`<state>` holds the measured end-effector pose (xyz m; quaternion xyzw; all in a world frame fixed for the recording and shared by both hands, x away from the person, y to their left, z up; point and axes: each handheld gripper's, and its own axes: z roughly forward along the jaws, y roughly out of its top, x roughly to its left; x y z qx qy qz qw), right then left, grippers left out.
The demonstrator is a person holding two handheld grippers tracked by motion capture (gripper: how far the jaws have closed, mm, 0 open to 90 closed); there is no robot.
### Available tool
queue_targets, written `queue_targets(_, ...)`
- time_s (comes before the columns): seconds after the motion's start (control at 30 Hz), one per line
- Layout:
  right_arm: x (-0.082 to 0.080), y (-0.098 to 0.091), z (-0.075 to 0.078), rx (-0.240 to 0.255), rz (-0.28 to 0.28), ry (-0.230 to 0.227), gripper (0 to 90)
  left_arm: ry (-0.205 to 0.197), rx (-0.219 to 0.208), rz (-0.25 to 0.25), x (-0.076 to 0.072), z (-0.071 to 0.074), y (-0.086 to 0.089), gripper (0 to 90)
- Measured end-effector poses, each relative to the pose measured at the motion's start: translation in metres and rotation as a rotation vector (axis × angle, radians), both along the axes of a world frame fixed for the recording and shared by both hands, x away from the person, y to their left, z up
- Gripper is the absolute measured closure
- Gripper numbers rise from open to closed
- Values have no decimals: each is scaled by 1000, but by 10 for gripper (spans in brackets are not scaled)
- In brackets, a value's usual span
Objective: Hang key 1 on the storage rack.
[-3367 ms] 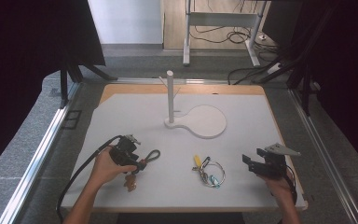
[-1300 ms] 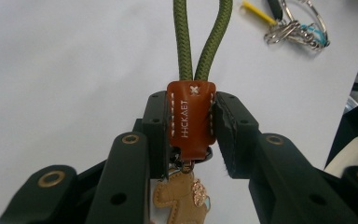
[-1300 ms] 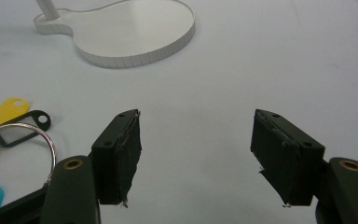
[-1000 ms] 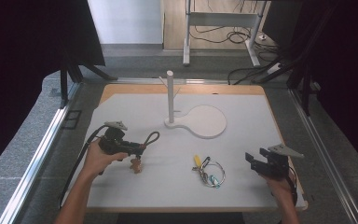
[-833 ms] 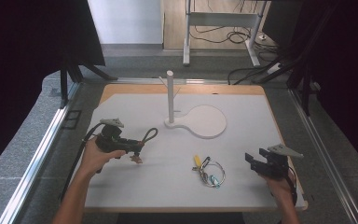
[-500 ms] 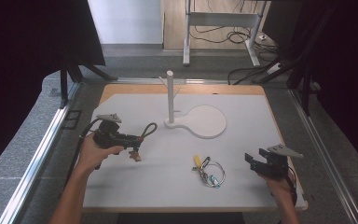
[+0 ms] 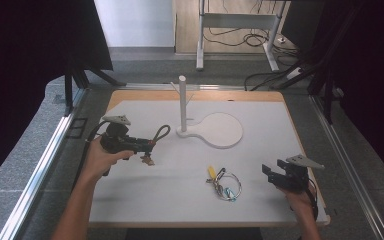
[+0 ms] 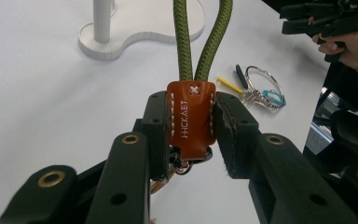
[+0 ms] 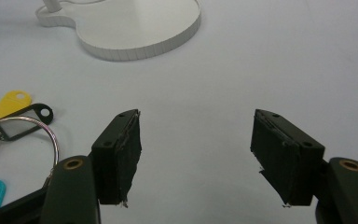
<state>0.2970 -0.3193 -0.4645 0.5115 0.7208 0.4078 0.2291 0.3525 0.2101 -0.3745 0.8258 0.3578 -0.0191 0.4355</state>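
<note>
My left gripper [image 8: 191, 135] is shut on the orange leather tab [image 8: 191, 114] of a keychain whose green rope loop [image 8: 205, 42] rises away from the jaws. In the high view that left gripper [image 7: 147, 146] hovers over the left of the white board, the rope loop [image 7: 161, 133] reaching toward the white peg stand [image 7: 182, 102]. Metal clips hang below the tab [image 7: 147, 160]. My right gripper [image 9: 196, 154] is open with nothing between its fingers; it sits at the board's right front [image 7: 270, 172]. A key ring with coloured tags [image 7: 223, 184] lies between the two grippers.
The stand's round flat base [image 7: 222, 130] lies right of the post. The white board [image 7: 280, 125] rests on a wooden tabletop with metal rails at both sides. Cables and a desk frame [image 7: 240, 22] are on the floor beyond. The key ring [image 9: 18, 126] lies left of my right gripper.
My left gripper has lifted the rope keychain from the front left of the board and carried it back and slightly left. The right gripper has stayed put.
</note>
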Motion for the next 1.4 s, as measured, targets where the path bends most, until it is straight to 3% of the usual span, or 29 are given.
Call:
queue_targets(0.33,0,0,0,0,-1,1,336,-15,-28,-6,5,14,1,674)
queue_targets(0.7,0,-1,-1,4,-4,7,337,-39,-25,-9,8,26,-3,674)
queue_targets(1.03,0,-1,-1,0,-1,12,337,-44,-26,-13,19,32,-7,674)
queue_targets(1.27,1,-1,-3,-2,-3,15,337,-51,-65,-9,26,41,-7,674)
queue_targets(1.4,1,-1,-3,-4,1,17,337,-55,-65,-7,30,44,-8,674)
